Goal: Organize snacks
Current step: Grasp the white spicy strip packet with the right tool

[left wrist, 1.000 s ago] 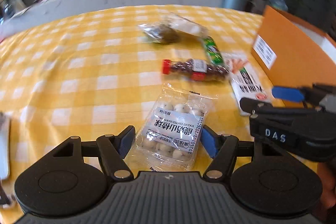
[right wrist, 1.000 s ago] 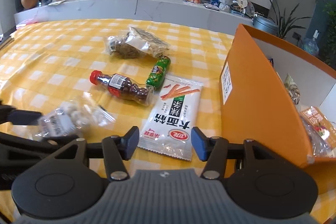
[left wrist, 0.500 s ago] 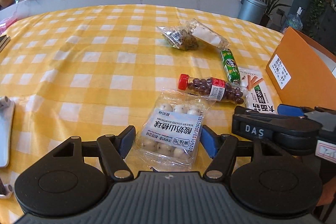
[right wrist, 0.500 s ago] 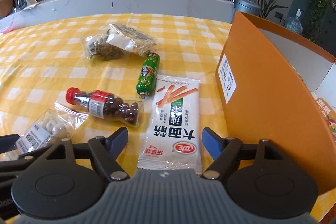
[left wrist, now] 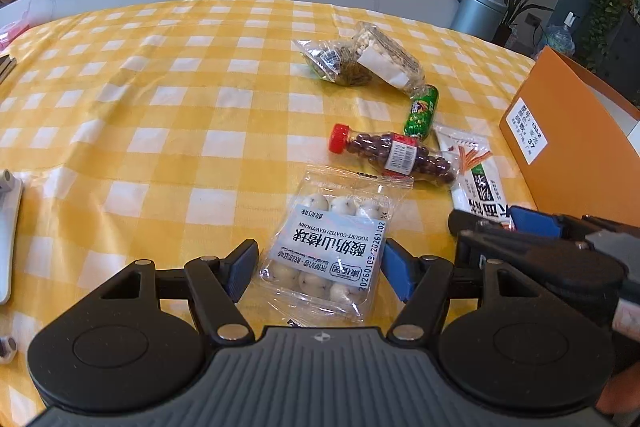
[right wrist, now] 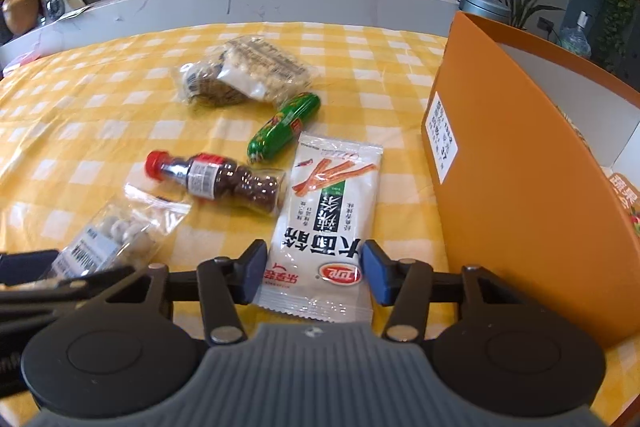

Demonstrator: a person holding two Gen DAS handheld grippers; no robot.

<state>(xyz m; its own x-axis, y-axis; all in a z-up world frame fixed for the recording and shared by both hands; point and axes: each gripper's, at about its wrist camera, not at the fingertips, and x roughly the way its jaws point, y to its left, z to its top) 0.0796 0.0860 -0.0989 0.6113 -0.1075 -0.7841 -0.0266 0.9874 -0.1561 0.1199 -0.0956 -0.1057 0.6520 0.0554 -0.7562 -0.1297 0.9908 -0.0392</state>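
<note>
The left gripper [left wrist: 318,265] stands released astride the hawthorn-ball packet [left wrist: 334,247], pads just clear of it; the right gripper [right wrist: 314,277] is closing about the near end of the spicy-strip packet [right wrist: 326,219], just left of the orange box [right wrist: 528,187]. Both lie flat on the counter [left wrist: 160,107] — slick film may buckle or slip out; the pads may snag the cloth instead.

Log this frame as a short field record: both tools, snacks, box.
left tool: astride yogurt ball bag, pads not visibly pressing
right tool: jaws closing around white strip packet
loose on tablecloth: bead bottle, green sausage, two clear bags
orange box: right of snacks, open top
</note>
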